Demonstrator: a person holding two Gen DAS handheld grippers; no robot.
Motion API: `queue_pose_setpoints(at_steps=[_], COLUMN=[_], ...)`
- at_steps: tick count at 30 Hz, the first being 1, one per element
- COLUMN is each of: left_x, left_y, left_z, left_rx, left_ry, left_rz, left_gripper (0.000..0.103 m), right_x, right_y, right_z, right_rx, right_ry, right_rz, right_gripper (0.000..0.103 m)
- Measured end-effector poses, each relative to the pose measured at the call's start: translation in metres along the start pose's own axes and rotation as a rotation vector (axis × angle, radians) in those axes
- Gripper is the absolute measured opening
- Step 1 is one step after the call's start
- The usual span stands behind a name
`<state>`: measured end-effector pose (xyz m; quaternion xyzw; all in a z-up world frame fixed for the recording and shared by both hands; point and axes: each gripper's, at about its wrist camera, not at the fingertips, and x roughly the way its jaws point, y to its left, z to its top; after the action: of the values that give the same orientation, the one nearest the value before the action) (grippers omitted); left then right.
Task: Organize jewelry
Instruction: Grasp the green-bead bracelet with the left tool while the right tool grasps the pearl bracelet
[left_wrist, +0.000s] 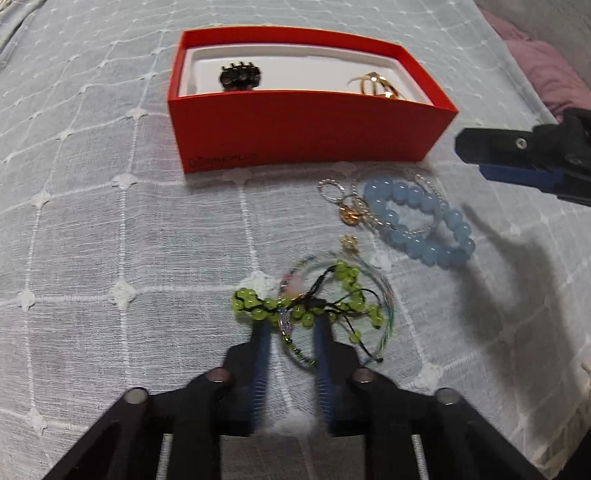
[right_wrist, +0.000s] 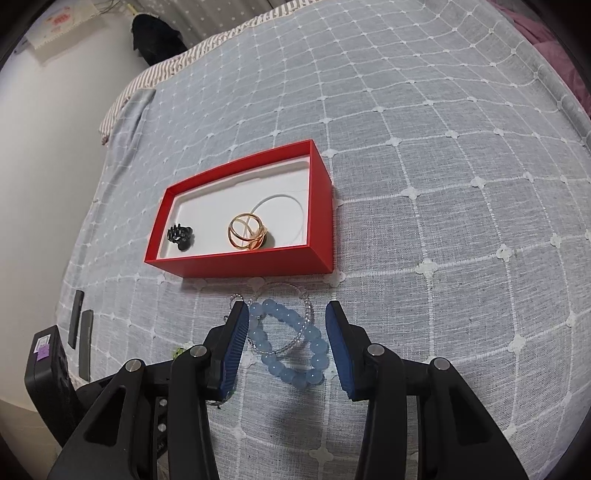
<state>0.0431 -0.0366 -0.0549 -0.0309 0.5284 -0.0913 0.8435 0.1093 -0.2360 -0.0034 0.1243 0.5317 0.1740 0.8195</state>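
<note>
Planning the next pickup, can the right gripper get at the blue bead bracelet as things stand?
Probably yes. The right gripper hangs open right over the blue bead bracelet, its fingers either side. Only a clear bead strand lies tangled through the bracelet and might come along.

Green bead bracelet (left_wrist: 303, 308) lies tangled on the quilt — blue bead bracelet (right_wrist: 291, 343) nearby. Red box (right_wrist: 258, 266) holds a gold ring (right_wrist: 246, 232).

left gripper (left_wrist: 291, 325) pitched steeply down, blue pads drawn close together but blurred (gap between them can't be read cleanly); right gripper (right_wrist: 288, 343) also angled down, jaws parted, pads not pressing on anything
</note>
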Motion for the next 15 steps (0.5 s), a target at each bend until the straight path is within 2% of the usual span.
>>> queue_pose_setpoints(at_steps=[4, 13, 15], left_x=[-0.003, -0.026, -0.033], left_y=[0.006, 0.009, 0.011], left_z=[0.004, 0.006, 0.008], left_rx=[-0.019, 0.01, 0.014], left_ry=[-0.007, -0.067, -0.09], left_rz=[-0.021, -0.039, -0.056], left_gripper=[0.001, 0.0, 0.0], right_x=[-0.001, 0.005, 0.01], right_y=[-0.002, 0.0, 0.001], right_z=[0.0, 0.0, -0.001], right_rx=[0.004, -0.011, -0.024], right_ry=[-0.001, 0.007, 0.012], right_rz=[-0.001, -0.001, -0.003], right_gripper=[0.046, 0.045, 0.039])
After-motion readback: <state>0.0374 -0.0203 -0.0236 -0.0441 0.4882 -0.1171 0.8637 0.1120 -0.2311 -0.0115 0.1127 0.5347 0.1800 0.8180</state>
